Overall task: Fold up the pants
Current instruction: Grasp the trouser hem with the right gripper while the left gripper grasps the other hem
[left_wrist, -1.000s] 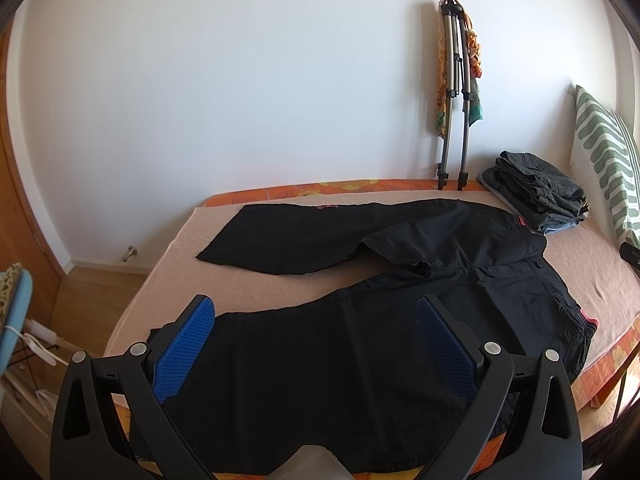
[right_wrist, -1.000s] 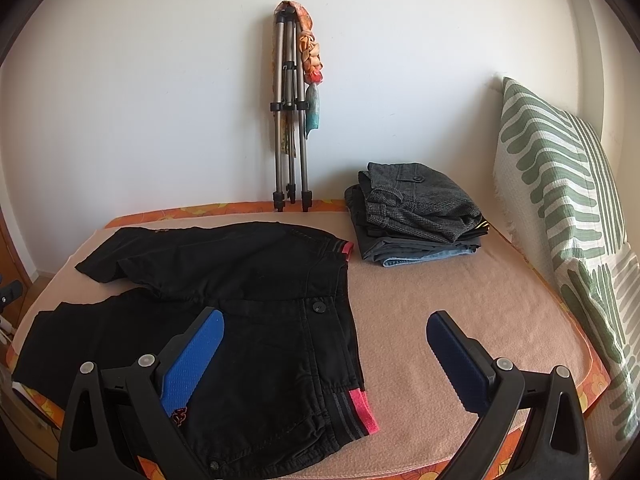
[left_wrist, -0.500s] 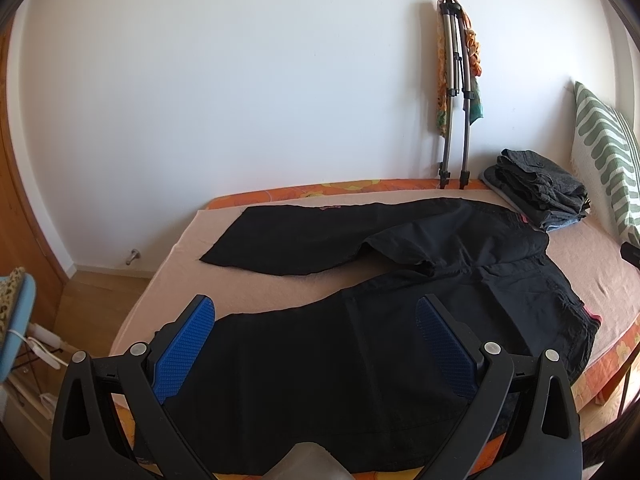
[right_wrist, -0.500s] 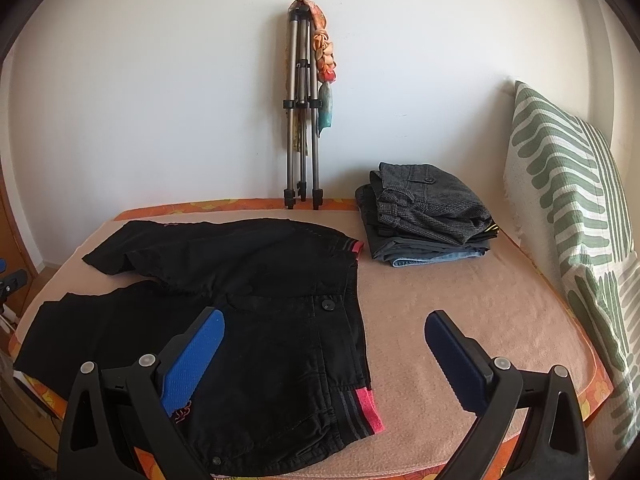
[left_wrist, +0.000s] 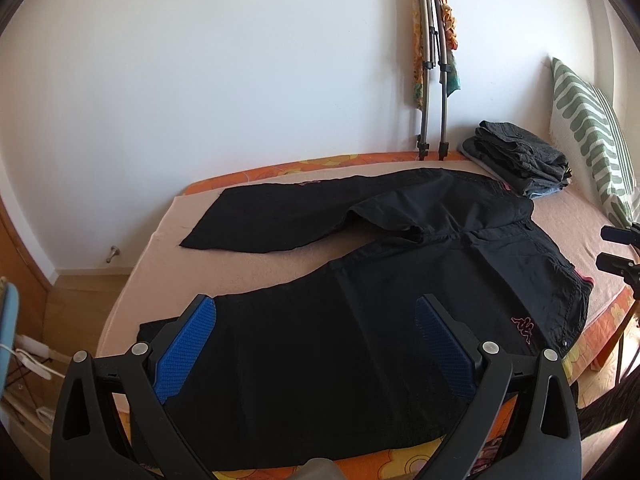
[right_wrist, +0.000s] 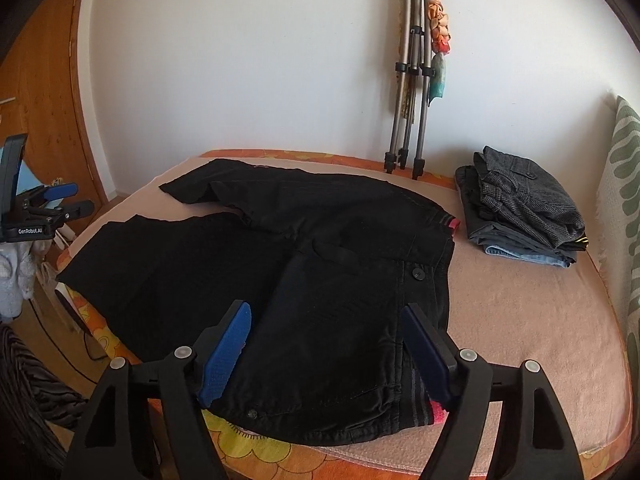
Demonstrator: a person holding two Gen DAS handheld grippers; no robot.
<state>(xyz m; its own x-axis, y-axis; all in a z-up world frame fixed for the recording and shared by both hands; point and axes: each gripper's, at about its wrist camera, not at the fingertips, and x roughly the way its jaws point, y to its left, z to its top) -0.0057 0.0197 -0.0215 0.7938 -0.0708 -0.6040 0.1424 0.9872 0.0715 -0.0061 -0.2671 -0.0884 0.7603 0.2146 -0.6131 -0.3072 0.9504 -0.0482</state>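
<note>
Pants (left_wrist: 360, 280), black, thin and likely limp, lie spread flat on the bed (left_wrist: 280, 256) with legs splayed left, so the wide-open, empty left gripper (left_wrist: 316, 344) and right gripper (right_wrist: 328, 344) should pinch near hem and waistband.

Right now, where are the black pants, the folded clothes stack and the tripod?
black pants (right_wrist: 340, 280): right wrist view, on the seat fabric.
folded clothes stack (right_wrist: 524, 208): right wrist view, on the grey top garment.
tripod (left_wrist: 434, 80): left wrist view, on its legs.
</note>
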